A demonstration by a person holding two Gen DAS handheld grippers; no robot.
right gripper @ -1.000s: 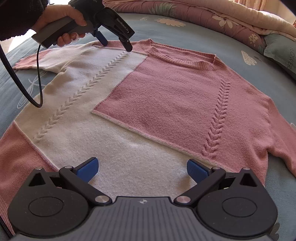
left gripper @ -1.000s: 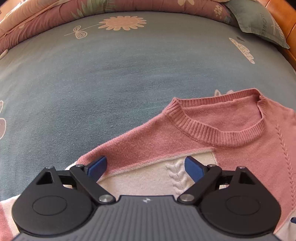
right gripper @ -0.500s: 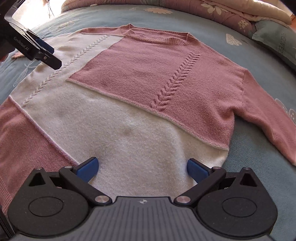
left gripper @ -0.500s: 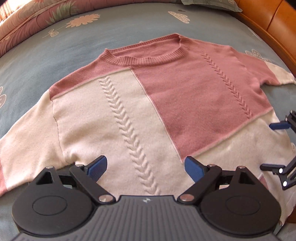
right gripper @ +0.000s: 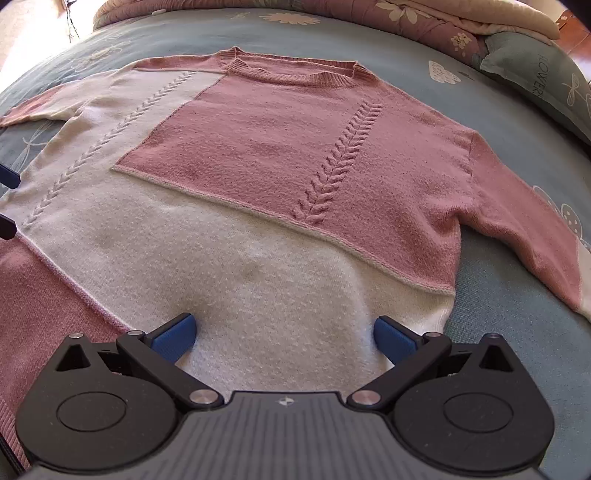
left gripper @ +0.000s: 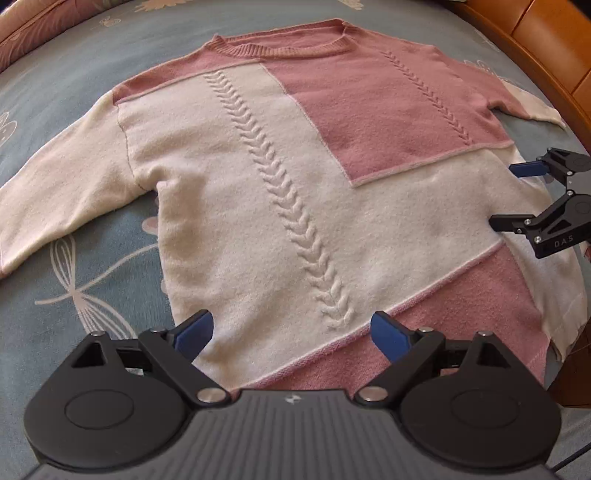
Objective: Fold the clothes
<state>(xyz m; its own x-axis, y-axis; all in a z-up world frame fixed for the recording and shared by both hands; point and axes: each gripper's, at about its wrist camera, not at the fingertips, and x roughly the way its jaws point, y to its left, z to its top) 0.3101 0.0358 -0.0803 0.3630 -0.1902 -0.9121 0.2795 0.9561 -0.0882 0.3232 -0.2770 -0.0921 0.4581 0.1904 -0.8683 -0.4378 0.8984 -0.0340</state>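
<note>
A pink and cream knit sweater lies flat, front up, on a blue floral bedspread, with both sleeves spread out. My left gripper hovers open over the sweater's lower hem, near its left bottom corner, with nothing between the blue pads. In the right wrist view the same sweater fills the frame. My right gripper stands open above the cream part of the hem near the right bottom corner. From the left wrist view the right gripper shows at the sweater's right edge, jaws apart.
A wooden bed frame runs along the right side. A folded floral quilt and a grey-green pillow lie at the head of the bed. Blue bedspread surrounds the sweater.
The left gripper has drawn back from the collar and shoulder down to the hem, so the whole sweater now shows. The right gripper shifted slightly along the hem. Both stayed open.
</note>
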